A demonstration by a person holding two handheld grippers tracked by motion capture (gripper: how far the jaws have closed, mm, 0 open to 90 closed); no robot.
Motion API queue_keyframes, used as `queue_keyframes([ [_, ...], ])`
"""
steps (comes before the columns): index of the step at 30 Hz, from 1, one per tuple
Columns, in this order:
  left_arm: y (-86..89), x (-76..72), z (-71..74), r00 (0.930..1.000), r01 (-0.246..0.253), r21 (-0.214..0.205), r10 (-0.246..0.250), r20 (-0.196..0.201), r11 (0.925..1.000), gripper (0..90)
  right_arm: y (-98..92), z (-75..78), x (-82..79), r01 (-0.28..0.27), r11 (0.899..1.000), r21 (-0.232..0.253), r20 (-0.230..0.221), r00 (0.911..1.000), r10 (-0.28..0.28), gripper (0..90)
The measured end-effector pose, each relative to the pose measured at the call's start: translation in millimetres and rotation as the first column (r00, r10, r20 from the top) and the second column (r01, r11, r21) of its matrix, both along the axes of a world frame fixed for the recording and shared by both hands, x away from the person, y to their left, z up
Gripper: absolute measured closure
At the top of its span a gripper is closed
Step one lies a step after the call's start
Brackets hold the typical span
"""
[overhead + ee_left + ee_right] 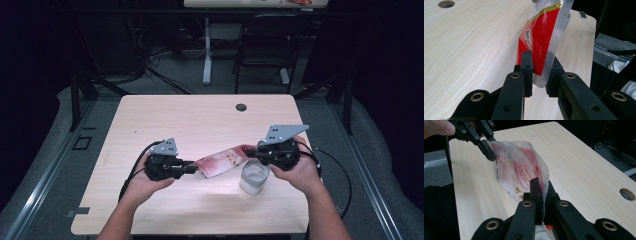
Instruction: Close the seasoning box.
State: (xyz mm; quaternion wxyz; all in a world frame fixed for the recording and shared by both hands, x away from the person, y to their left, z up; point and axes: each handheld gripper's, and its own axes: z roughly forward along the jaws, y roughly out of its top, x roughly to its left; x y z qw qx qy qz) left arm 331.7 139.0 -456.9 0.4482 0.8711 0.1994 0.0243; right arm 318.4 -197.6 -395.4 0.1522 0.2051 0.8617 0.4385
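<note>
Pale wood table (165,115), dark curtains around, a chair (267,42) at 12 o'clock beyond the far edge, a cable hole (241,107) near that edge.

Pouch (222,161): red and clear, held off the tabletop between both tools, lying roughly along the 9-to-3 line in the high view, right end a little higher. Sits at about 6 o'clock from the cable hole, toward the near half of the table.

Left gripper (194,169): jaws narrow, not fully together, with the clear bottom corner of the pouch (541,47) between them. Left pad (527,62) lies against the red face; right pad close on the clear film, contact there too fine to tell for sure. Seen from the right gripper view at 11 o'clock (489,154), tips pinching the pouch's far edge (520,167).

Right gripper (254,150): jaws pressed tight together on the other end of the pouch, film pinched flat between the pads (535,185).

Clear cup (254,177): upright on the table, just under the right gripper, at 5 o'clock from the pouch.
</note>
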Motion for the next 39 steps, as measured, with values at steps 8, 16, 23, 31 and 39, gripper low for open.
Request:
queue_keyframes([
  [8,12.1,-3.3,-19.8,0.9993,-0.034,0.008,0.034,-0.011,0.9994,79.7,30.9,7.3,1.1,-0.023,0.996,-0.087,0.023,0.9994,0.025,89.9],
  [16,16.9,-2.2,-43.7,0.9977,-0.06,0.019,0.061,-0.03,0.998,79.7,52.7,6.6,3.5,-0.037,0.988,-0.149,0.024,0.9989,0.041,89.9],
  [23,15.1,-0.3,-58.4,0.9963,-0.073,0.04,0.075,-0.042,0.9965,79.5,69.7,4.9,4.2,-0.048,0.976,-0.21,0.029,0.998,0.055,89.9],
  [31,9.3,1.4,-75.3,0.9935,-0.086,0.066,0.09,-0.069,0.9941,79.2,80.6,-1.8,4.2,-0.061,0.958,-0.28,0.034,0.9967,0.073,89.8],
  [39,4.1,6.4,-93.8,0.9886,-0.099,0.098,0.109,-0.103,0.9902,79.1,99.9,-10.2,2.4,-0.07,0.934,-0.351,0.053,0.9941,0.095,89.6],
])
